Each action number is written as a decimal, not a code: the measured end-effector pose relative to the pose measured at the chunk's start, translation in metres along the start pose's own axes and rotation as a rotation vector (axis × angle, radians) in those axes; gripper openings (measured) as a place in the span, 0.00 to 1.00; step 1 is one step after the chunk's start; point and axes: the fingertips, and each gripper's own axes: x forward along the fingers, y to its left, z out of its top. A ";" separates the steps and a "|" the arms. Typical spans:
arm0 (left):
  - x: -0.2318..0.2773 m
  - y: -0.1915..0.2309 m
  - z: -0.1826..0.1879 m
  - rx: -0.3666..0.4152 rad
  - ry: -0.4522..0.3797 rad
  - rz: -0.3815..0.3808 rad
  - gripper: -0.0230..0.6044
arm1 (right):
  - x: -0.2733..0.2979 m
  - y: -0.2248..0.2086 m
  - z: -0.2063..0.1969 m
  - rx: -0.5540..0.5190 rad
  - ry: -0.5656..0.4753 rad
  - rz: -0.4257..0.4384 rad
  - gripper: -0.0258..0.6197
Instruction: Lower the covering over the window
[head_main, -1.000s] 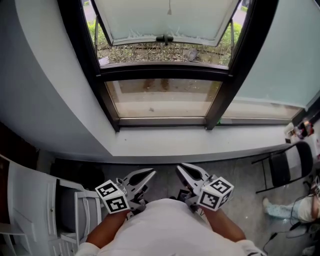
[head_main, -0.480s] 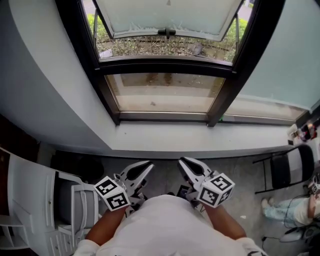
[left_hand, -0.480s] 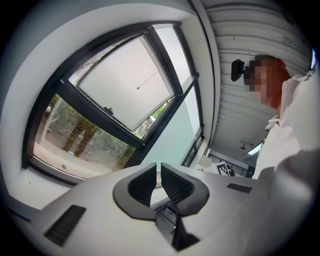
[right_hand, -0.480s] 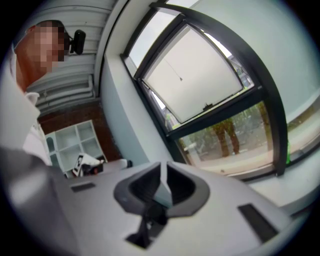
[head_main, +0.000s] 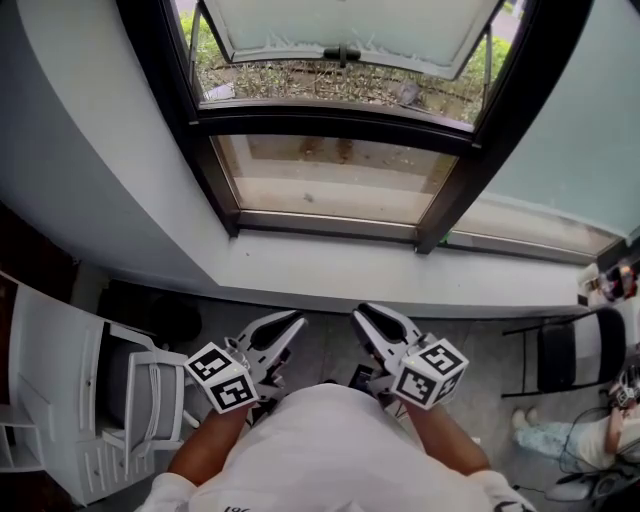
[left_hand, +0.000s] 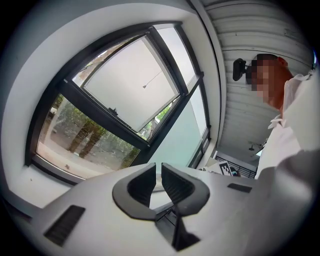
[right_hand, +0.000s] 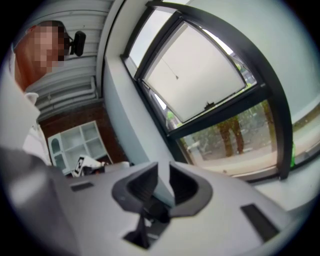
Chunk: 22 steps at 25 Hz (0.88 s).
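My left gripper (left_hand: 158, 166) is closed and empty, the right gripper (right_hand: 163, 165) opening, empty; the thin pull cord (left_hand: 145, 86) seems light, so I would pinch its tip.

Black-framed window (head_main: 330, 180) ahead, top sash (head_main: 350, 25) open; left tongs (head_main: 294, 322) closed; right tongs (head_main: 361, 314) opening, empty; white chair (head_main: 45, 390) at left.

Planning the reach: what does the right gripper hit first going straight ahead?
Likely the dark window frame beside the open sash; nothing nearer shows, depth unclear. The right gripper is empty, jaws opening.
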 end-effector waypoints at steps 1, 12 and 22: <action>0.002 -0.001 -0.001 0.000 -0.001 0.004 0.09 | 0.000 -0.002 0.000 -0.004 0.005 0.007 0.14; 0.013 0.032 0.006 0.008 0.024 0.035 0.09 | 0.036 -0.020 0.010 -0.012 0.030 0.031 0.14; 0.043 0.108 0.056 0.011 0.101 -0.058 0.09 | 0.116 -0.051 0.043 -0.004 -0.024 -0.056 0.14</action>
